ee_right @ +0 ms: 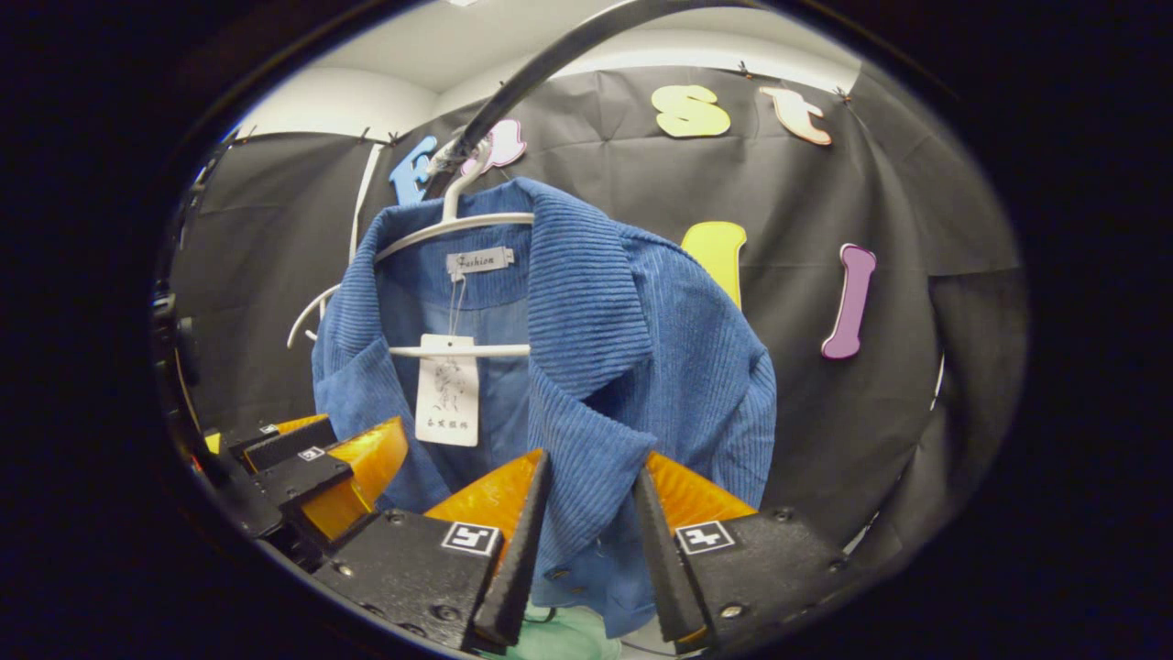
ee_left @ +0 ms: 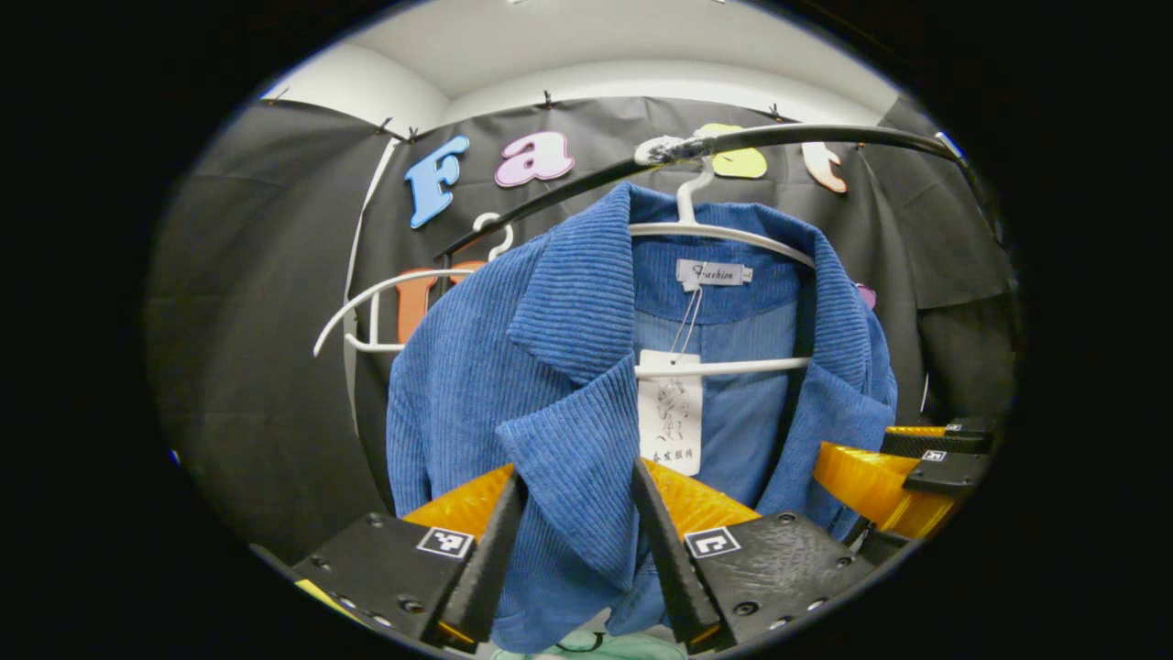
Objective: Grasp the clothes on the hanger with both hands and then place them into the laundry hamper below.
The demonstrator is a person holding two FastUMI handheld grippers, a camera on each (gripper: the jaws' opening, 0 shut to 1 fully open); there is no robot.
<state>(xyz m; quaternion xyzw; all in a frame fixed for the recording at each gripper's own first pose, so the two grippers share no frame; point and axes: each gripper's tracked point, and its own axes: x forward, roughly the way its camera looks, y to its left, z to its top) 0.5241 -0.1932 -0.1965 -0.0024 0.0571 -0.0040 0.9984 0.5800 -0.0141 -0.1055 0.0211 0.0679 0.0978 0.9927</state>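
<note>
Hanging from a black rail [ee_left: 825,136], blue jacket [ee_left: 476,367] fronts black cloth wall [ee_left: 257,321].

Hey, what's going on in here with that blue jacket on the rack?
A person is working two handheld grippers up to a blue corduroy jacket hanging on a white plastic hanger from a black metal rail. The left gripper has its fingers either side of one lapel, and the right gripper straddles the other. Both look open, not yet clamped. The jacket is still on the hanger, so nothing has gone into the hamper yet.
</note>
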